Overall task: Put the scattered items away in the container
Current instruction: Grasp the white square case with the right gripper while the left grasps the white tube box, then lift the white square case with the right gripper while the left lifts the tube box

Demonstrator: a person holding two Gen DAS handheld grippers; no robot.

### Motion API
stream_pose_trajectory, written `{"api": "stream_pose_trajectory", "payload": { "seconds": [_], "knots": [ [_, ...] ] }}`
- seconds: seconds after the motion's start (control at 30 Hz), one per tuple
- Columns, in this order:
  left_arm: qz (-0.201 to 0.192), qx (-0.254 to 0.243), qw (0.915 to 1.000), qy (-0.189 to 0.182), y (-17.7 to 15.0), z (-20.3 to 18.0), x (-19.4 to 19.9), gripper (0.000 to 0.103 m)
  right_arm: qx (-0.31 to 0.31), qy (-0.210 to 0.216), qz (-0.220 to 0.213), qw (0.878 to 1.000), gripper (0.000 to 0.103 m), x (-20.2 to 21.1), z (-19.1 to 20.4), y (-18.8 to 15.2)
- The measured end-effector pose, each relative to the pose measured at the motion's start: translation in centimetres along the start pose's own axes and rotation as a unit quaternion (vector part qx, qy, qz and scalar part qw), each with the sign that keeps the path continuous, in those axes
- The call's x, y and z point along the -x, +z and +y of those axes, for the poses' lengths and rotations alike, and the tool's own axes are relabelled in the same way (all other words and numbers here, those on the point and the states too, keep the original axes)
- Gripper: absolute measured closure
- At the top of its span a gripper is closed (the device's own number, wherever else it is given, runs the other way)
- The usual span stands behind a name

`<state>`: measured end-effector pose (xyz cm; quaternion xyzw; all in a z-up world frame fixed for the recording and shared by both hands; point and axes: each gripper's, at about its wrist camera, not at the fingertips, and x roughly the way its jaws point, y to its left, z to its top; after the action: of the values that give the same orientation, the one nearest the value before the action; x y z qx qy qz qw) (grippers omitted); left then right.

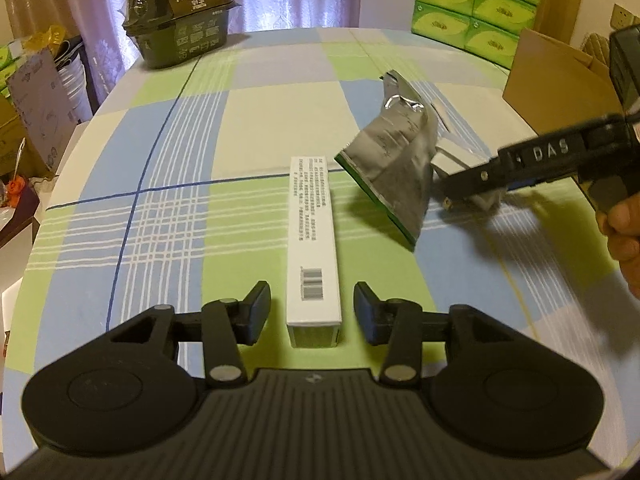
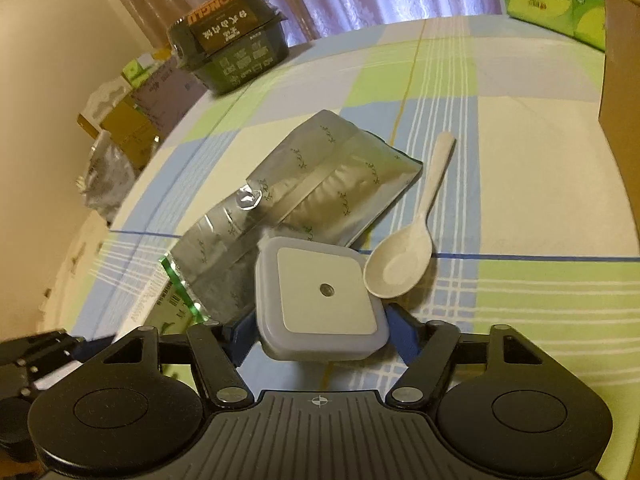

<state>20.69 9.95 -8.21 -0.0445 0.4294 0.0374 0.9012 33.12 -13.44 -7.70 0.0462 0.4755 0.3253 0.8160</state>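
A long white box [image 1: 314, 248] lies on the checked tablecloth, its near end between the fingers of my left gripper [image 1: 312, 308], which is open and not touching it. My right gripper [image 2: 322, 336] is shut on a square white night light [image 2: 320, 296], seen in the left wrist view as the night light [image 1: 476, 196] with its plug prongs showing. A silver pouch [image 2: 304, 200] leans against the night light, one corner over the white box [image 2: 152, 304]. A white spoon [image 2: 404, 260] lies just right of the night light. The open cardboard box [image 1: 560, 80] stands at the right.
A dark lidded food tub [image 1: 180, 20] sits at the table's far left corner. Stacked green tissue packs [image 1: 476, 0] stand behind the cardboard box. Cartons and clutter [image 1: 28, 120] line the floor off the table's left edge. A hand [image 1: 620, 224] holds the right gripper.
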Motion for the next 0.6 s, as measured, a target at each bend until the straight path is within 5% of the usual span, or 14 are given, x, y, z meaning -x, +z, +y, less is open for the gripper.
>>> {"api": "stream_pose_trajectory", "payload": {
  "seconds": [0.17, 0.27, 0.6],
  "knots": [
    [0.002, 0.004, 1.0, 0.003, 0.2, -0.3, -0.2, 0.066, 0.018, -0.041, 0.004, 0.999, 0.034, 0.9, 1.2, -0.8],
    [0.004, -0.001, 1.0, 0.004, -0.1, -0.8, 0.2, 0.081, 0.031, -0.059, 0.011, 0.998, 0.034, 1.9, 2.0, -1.9],
    [0.013, 0.017, 0.9996, -0.018, -4.1, -2.8, 4.6, 0.082, 0.061, -0.088, 0.013, 0.994, 0.034, 6.0, 5.3, -7.4]
  ]
}}
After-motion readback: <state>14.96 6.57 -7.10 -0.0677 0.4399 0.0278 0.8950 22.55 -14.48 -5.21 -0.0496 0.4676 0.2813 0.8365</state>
